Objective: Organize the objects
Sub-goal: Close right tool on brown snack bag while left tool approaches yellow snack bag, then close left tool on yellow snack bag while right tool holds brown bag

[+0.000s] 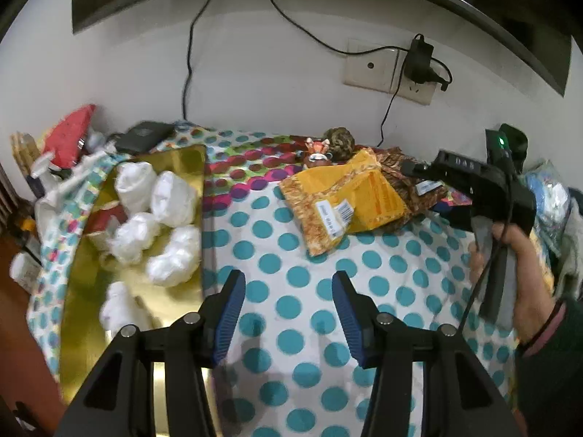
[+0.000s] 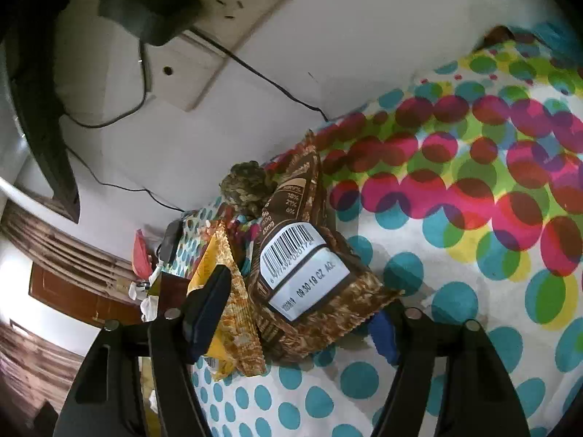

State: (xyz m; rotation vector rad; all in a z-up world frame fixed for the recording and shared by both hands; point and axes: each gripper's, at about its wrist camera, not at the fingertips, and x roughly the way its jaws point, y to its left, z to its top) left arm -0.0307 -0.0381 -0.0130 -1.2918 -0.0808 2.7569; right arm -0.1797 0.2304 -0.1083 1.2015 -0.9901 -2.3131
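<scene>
Right now my right gripper straddles two snack packs at once: brown pack and yellow pack, both lying on the spotted cloth near the wall. Its fingers sit either side of them; I can't tell if the pads are pressing yet. Risks as I judge them: I pinch both packs together, or catch only a crimped edge and the slick foil slips out on lift. Yellow pack overlaps the brown one, so dragging one likely shifts the other. Left gripper hovers over bare cloth, fingers spread, nothing between them, next to the gold tray of white wads. A careless sweep there could knock the wads off.
</scene>
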